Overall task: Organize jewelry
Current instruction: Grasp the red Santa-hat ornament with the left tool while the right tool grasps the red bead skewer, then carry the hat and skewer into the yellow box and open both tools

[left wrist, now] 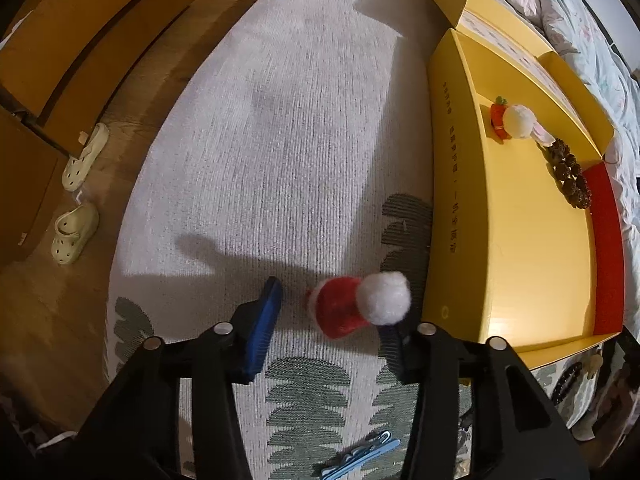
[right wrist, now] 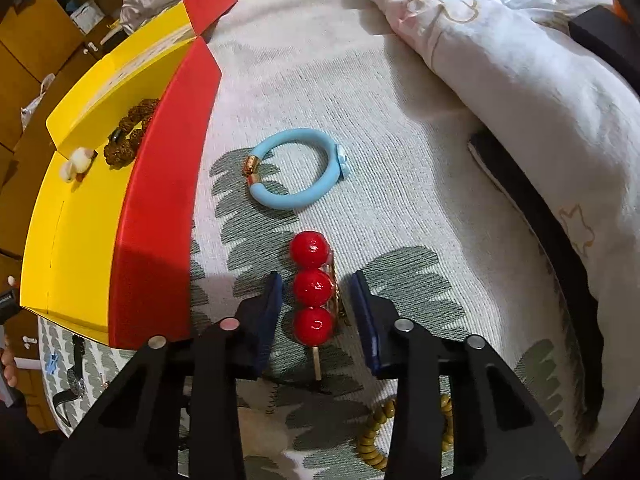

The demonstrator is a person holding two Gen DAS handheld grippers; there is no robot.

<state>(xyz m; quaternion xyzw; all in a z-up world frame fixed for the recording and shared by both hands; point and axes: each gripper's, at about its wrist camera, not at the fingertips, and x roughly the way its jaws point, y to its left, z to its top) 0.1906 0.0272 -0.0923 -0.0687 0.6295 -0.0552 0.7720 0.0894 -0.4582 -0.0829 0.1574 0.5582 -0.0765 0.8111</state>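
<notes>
- Hovering over the rug (left wrist: 280, 120), the left gripper (left wrist: 332, 312) has its jaws released, with a red santa hat clip (left wrist: 352, 304) sitting between them near the right finger.
- Right gripper (right wrist: 316, 300) jaws are released too, straddling a red ball hairpin (right wrist: 312, 286).
- Blue bracelet (right wrist: 296, 168) lies just past it.
- Yellow box (left wrist: 520, 220) already holds a carrot clip (left wrist: 514, 120) and brown bead bracelet (left wrist: 568, 172).

Left gripper (left wrist: 334, 320): hovering low, jaws standing wide apart. Right gripper (right wrist: 316, 312): hovering low, jaws standing apart.
</notes>
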